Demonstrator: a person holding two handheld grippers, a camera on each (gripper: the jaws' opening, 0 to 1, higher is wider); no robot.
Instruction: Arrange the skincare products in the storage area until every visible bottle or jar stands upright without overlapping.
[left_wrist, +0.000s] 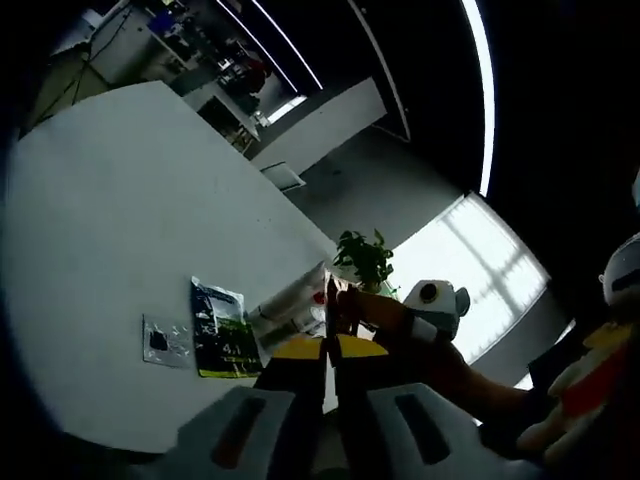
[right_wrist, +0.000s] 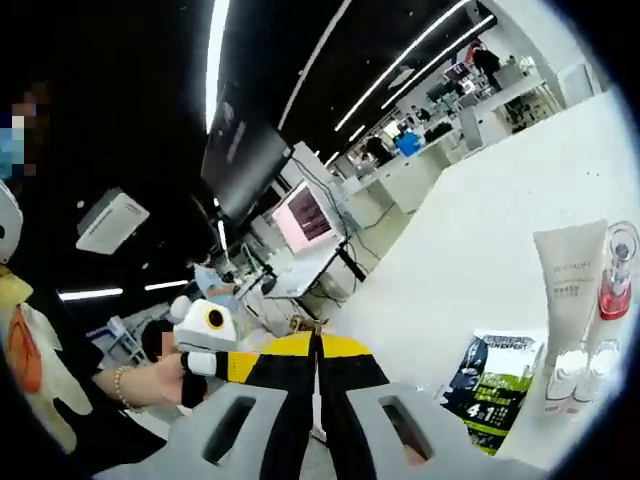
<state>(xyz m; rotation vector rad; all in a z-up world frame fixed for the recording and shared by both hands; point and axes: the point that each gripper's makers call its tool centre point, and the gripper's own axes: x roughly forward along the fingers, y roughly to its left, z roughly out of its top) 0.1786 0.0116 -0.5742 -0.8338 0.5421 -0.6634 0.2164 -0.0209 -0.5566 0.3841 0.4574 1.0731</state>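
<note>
A big workshop with strip lights and monitors is surrounding the white table (right_wrist: 500, 240) you are working at. Your left gripper (left_wrist: 329, 350) is pointing across the table with its jaws together, gripping nothing. Your right gripper (right_wrist: 315, 365) is likewise showing its jaws pressed together. In the right gripper view, the white tube (right_wrist: 570, 300) is standing cap-down beside the clear pink-capped bottle (right_wrist: 612, 290), and the dark green sachet (right_wrist: 490, 385) is leaning just beside them.
</note>
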